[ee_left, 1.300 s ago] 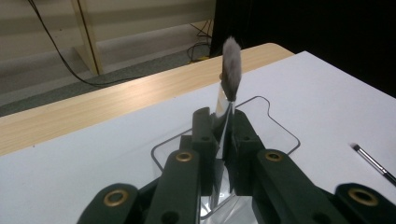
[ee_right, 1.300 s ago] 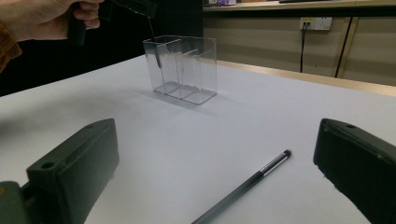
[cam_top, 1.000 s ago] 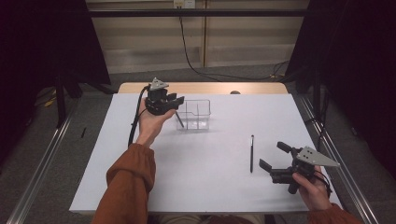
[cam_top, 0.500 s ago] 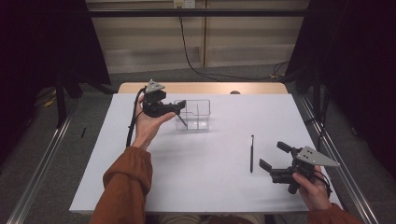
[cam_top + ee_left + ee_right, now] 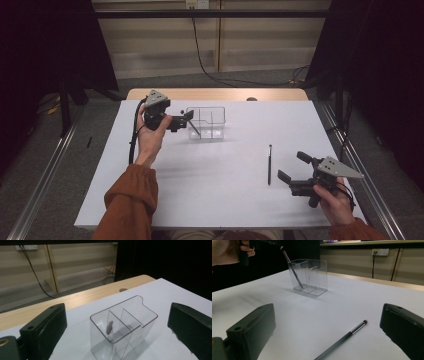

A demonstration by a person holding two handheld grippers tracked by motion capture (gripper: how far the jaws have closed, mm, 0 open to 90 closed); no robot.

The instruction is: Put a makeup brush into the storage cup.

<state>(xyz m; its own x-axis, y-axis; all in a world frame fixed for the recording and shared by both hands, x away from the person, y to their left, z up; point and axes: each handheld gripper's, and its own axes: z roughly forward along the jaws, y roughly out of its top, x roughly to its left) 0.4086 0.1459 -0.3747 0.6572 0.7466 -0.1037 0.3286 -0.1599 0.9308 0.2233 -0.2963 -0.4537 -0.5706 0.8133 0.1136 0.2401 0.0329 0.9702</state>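
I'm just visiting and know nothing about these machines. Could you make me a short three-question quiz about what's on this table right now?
1. True or false: the left gripper is squeezing the brush in the clear box.
2. Where is the second brush? A) lying flat on the white table cover B) standing in the box C) held by the right gripper
3. Fill in: the brush in the box stands ____ against the wall of an end compartment.

Key:
1. False: its jaws are wide apart above the box.
2. A: it lies just ahead of the open right gripper.
3. Leaning (tilted), bristles up.
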